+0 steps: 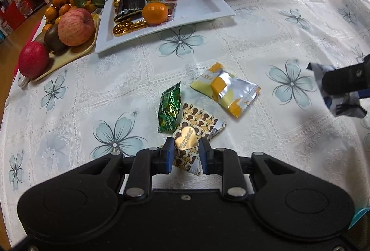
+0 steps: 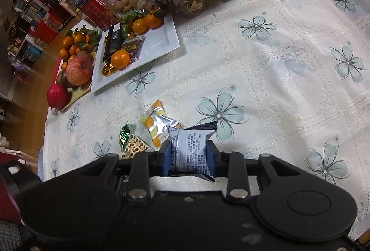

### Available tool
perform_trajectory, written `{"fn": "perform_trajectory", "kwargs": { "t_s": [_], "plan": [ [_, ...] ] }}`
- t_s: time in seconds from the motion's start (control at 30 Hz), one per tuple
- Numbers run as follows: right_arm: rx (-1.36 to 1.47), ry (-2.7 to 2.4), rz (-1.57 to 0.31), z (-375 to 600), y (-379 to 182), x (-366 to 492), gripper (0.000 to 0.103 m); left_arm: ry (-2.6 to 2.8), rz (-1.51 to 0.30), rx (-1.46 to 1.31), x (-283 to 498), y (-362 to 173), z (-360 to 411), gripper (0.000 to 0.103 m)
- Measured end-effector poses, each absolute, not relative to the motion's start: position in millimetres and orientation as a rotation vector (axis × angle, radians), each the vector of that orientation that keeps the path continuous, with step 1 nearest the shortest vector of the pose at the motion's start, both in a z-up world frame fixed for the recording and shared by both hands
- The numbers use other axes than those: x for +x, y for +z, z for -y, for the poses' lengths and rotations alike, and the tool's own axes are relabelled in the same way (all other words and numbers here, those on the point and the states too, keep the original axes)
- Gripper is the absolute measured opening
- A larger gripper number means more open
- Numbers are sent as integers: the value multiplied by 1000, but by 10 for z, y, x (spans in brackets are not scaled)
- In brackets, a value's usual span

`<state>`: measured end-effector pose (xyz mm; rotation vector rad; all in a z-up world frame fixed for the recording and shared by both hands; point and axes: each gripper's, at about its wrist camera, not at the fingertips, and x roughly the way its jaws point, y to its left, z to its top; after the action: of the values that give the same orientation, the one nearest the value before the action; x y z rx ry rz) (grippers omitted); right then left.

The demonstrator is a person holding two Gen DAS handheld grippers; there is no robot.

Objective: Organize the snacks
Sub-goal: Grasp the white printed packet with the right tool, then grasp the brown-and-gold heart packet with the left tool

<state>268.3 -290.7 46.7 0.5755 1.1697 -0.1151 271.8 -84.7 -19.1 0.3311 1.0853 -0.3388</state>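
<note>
Three loose wrapped snacks lay at the centre of the left wrist view: a crinkled green foil packet (image 1: 169,107), a yellow-and-silver pillow pack (image 1: 227,89), and a brown-patterned packet (image 1: 196,135) bearing a shiny gold heart. A fourth, the white printed packet (image 2: 192,153), was in your right gripper (image 2: 189,160), low in the middle of the right wrist view. All four were glossy, sealed with serrated ends.

At upper left sat one rectangular white tray (image 1: 208,8) holding mandarins, gold foil coins and a dark bar, beside one wooden board (image 1: 67,56) piled with fruit. Everything rested on a lace-textured tablecloth (image 1: 266,38) printed with pale blue flowers.

Your left gripper (image 1: 185,147) pointed steeply down, its blue pads (image 1: 167,153) standing on either side of the brown-patterned packet with small gaps showing, so partly open and not squeezing. Your right gripper, also tilted steeply down, had its pads pressed against both sides of the white packet, clamped narrowly around it.
</note>
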Motion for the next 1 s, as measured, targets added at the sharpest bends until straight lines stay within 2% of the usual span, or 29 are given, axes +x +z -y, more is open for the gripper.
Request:
{"fn": "perform_trajectory", "kwargs": {
  "t_s": [0.27, 0.5, 1.0],
  "plan": [
    [600, -121, -1170, 2933, 467, 2685, 33, -352, -1056, 331, 2727, -219, 912, 41],
    [602, -122, -1178, 2922, 451, 2691, 33, -337, -1043, 355, 2782, -273, 930, 50],
    [595, -115, -1185, 2867, 427, 2721, 33, -292, -1075, 296, 2869, -364, 991, 50]
  ]
}}
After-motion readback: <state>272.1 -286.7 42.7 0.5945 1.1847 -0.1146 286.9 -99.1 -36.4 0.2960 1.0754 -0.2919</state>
